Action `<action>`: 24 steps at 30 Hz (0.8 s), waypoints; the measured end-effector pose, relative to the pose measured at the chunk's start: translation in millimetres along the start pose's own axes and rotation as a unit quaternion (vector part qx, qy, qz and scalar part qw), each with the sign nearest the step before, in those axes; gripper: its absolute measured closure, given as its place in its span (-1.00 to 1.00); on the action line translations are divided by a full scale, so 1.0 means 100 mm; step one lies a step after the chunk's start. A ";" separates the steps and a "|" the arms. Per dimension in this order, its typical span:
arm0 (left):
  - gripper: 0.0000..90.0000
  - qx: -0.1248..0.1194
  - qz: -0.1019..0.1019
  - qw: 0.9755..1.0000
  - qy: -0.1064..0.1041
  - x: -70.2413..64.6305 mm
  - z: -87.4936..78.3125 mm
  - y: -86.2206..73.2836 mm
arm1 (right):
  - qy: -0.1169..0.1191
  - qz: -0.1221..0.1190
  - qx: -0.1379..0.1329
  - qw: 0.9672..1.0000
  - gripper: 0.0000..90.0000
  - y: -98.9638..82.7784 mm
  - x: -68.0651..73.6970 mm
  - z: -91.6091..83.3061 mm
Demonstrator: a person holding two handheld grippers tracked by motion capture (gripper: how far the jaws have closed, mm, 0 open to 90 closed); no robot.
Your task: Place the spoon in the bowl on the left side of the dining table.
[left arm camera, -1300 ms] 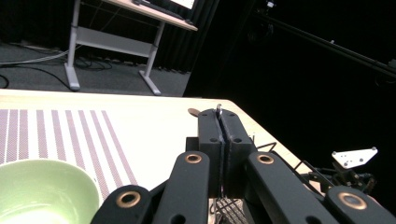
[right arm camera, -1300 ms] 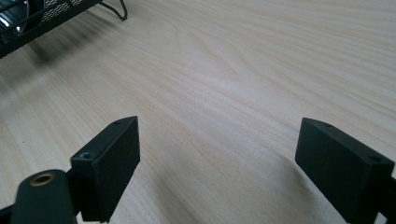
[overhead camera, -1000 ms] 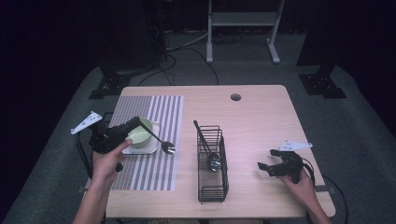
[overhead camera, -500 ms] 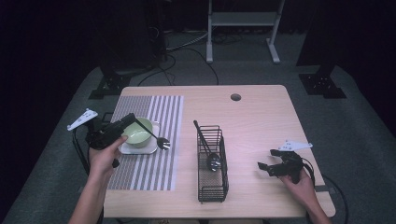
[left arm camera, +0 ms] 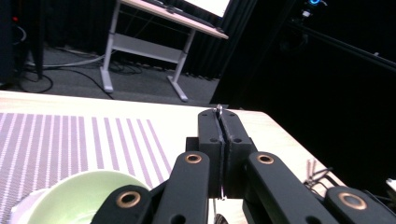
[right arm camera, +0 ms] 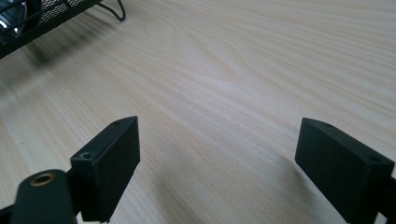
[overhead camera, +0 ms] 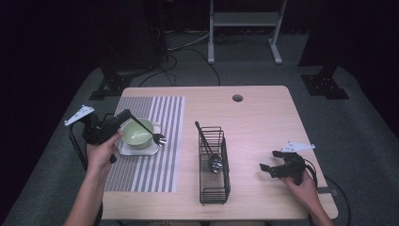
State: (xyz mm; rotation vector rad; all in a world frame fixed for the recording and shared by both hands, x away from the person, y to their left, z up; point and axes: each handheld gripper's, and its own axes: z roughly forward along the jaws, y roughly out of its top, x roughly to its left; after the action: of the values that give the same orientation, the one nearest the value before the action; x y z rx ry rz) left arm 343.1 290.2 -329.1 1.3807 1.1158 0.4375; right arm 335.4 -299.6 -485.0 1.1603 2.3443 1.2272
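The fork (overhead camera: 148,131) sits clamped by its handle in the left gripper (overhead camera: 123,116), tines out over the near-right rim of the green bowl (overhead camera: 138,132) on its white plate (overhead camera: 123,149). Over the last second it has drifted leftward across the striped placemat (overhead camera: 150,160), away from the wire caddy (overhead camera: 214,165), so it looks bound for the place setting. The right gripper (overhead camera: 267,168) rests open on the worktop (overhead camera: 254,122). In the left gripper view only a metal sliver (left arm camera: 219,108) shows between shut jaws.

Black fingers (right arm camera: 112,163), brass rivets, grey three-cornered plates.
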 end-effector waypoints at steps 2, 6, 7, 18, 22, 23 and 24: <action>0.98 -0.004 -0.003 1.000 0.005 0.03 0.00 0.02 | 0.000 0.000 0.000 1.000 -0.71 0.00 0.00 0.00; 0.99 -0.004 -0.004 1.000 0.016 0.09 0.00 0.05 | 0.000 0.000 -0.001 1.000 -0.71 0.00 0.00 0.00; 0.99 -0.005 -0.005 1.000 0.018 0.11 0.00 0.05 | 0.000 0.000 -0.001 1.000 -0.71 0.00 0.00 0.00; 0.99 -0.010 -0.018 0.999 0.045 0.30 -0.02 0.09 | 0.000 0.002 -0.001 1.000 -0.71 0.00 0.00 0.00; 0.99 -0.011 -0.021 0.998 0.054 0.36 -0.02 0.11 | 0.000 0.002 -0.001 1.000 -0.71 0.00 -0.01 0.00; 0.99 -0.013 -0.021 0.998 0.056 0.38 -0.03 0.11 | 0.000 0.002 -0.001 1.000 -0.71 0.00 -0.01 0.00; 0.99 -0.014 -0.022 0.998 0.058 0.39 -0.03 0.12 | 0.000 0.002 -0.001 1.000 -0.71 0.00 -0.01 0.00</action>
State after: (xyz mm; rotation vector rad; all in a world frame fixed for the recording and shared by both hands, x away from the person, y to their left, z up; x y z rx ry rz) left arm 362.6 325.9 -332.2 1.3181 1.2277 0.5043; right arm 335.7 -300.2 -485.1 1.1653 2.3414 1.2309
